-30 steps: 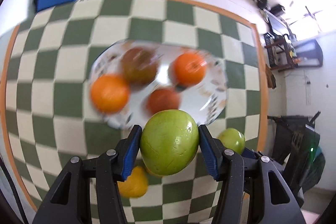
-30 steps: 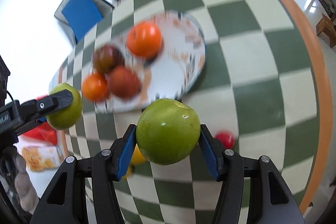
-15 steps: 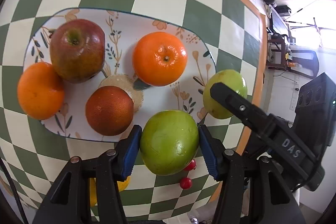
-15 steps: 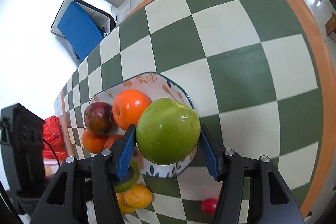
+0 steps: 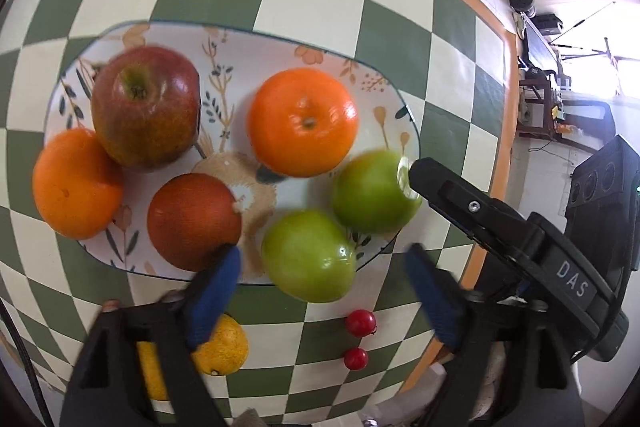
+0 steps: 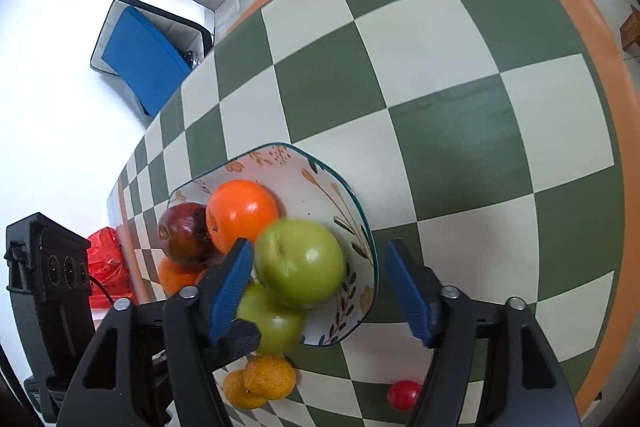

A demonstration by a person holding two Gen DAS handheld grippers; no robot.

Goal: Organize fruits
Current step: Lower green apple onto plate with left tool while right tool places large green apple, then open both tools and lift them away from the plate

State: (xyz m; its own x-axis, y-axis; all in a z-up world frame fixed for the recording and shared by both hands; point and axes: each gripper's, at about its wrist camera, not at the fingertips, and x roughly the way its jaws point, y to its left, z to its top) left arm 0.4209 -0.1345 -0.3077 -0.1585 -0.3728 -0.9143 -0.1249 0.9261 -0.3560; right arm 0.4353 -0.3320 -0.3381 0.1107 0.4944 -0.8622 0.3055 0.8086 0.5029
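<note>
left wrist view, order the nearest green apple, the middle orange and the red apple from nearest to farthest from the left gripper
1. The green apple at the plate's near rim, just ahead of the open left gripper.
2. The middle orange, farther in, centre of the plate.
3. The red apple, far left of the plate.
</note>
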